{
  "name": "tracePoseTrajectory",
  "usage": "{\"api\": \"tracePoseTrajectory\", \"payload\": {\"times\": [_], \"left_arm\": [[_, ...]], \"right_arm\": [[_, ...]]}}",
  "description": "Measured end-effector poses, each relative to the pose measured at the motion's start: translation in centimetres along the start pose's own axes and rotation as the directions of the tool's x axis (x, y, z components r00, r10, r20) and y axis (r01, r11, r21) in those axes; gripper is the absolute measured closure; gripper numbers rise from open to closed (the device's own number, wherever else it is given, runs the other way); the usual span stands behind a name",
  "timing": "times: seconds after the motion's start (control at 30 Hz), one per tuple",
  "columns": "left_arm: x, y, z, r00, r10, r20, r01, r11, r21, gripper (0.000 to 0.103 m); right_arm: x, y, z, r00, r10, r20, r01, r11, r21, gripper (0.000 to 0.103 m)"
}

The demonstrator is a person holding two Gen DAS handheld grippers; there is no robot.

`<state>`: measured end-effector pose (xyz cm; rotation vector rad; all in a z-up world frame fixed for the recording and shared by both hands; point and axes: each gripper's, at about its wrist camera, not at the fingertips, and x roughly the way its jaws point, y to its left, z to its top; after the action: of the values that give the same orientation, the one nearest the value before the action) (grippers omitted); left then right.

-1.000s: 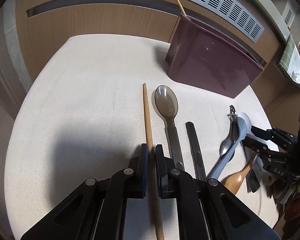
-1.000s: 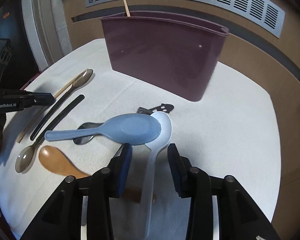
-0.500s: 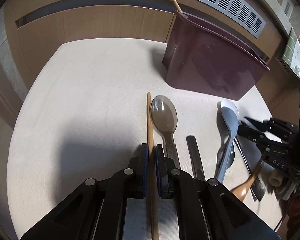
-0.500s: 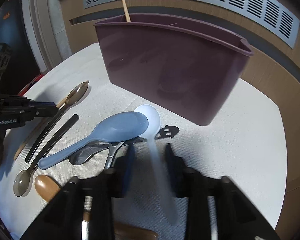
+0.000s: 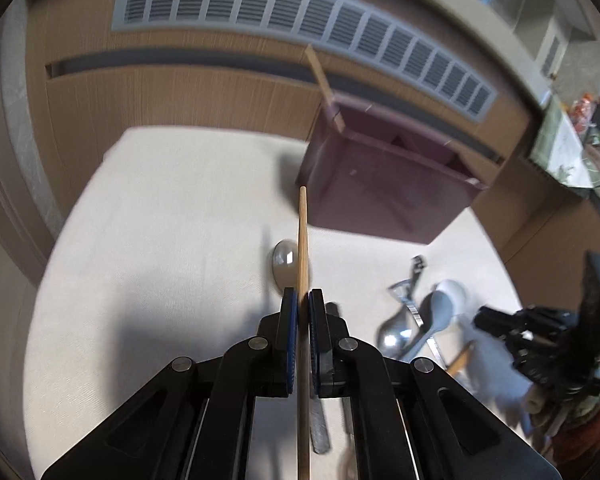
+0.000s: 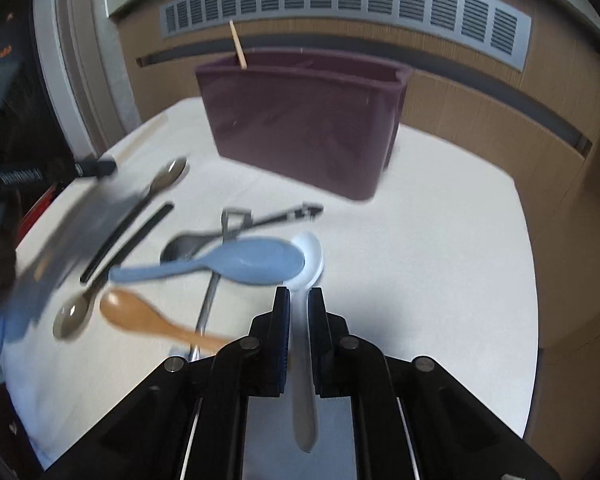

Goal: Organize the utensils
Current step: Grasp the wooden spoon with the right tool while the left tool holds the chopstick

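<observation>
Over on the left wrist view, the left claw (image 5: 303,300) is pinching a wooden chopstick (image 5: 302,240), its tip pointing up toward the maroon organizer bin (image 5: 384,196); the stick's rear end runs out of frame at the bottom. Just beneath it a translucent grey spoon (image 5: 283,266) lies on the cream counter (image 5: 160,240), its handle mostly hidden behind the claw's fingers. Another chopstick (image 5: 325,84) leans out of the bin's near-left corner. Further right sits a blurred pile: a metal spoon (image 5: 392,334), a blue rice paddle (image 5: 436,314), and only the tip of a brown wooden spoon (image 5: 460,358) peeking out. The right claw (image 5: 496,322) shows at the edge, smeared.

In the right wrist view, far left, the left claw (image 6: 96,167) is a blur, its load unreadable here. Then a black flat handle (image 6: 128,246), the grey spoon (image 6: 168,176), the wooden spoon (image 6: 140,314) and the blue rice paddle (image 6: 236,266), which overlaps the bowl of a white soup spoon (image 6: 310,256). The right claw (image 6: 299,300) is clamped on that white spoon's handle. Behind stands the bin (image 6: 304,124), interior hidden from this angle.
</observation>
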<state>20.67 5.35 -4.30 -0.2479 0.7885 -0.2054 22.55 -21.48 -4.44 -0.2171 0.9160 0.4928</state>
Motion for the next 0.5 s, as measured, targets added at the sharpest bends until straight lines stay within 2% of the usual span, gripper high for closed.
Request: {"api": "tracePoseTrajectory", "payload": {"times": [0.13, 0.23, 0.3, 0.43, 0.5], "left_arm": [[-1.7, -0.6, 0.1, 0.999, -0.026, 0.033, 0.026, 1.0, 0.007, 0.097], [-1.9, -0.6, 0.2, 0.999, -0.037, 0.034, 0.037, 0.999, 0.002, 0.097], [-1.8, -0.5, 0.2, 0.999, -0.037, 0.026, 0.037, 0.999, 0.0, 0.097], [-1.4, -0.5, 0.2, 0.999, -0.038, 0.005, 0.038, 0.999, -0.009, 0.097], [-1.3, -0.5, 0.1, 0.999, -0.04, 0.002, 0.04, 0.999, -0.012, 0.097]], "right_arm": [[0.0, -0.7, -0.7, 1.0, -0.007, -0.006, 0.006, 1.0, -0.004, 0.077], [1.3, -1.3, -0.8, 0.999, 0.017, -0.05, -0.016, 1.0, 0.01, 0.076], [1.9, -0.8, -0.4, 0.999, 0.004, -0.033, -0.005, 1.0, -0.012, 0.073], [3.3, 0.0, 0.9, 0.999, -0.034, -0.027, 0.032, 0.995, -0.092, 0.063], [4.0, -0.5, 1.8, 0.998, -0.034, -0.053, 0.032, 0.998, -0.052, 0.057]]}}
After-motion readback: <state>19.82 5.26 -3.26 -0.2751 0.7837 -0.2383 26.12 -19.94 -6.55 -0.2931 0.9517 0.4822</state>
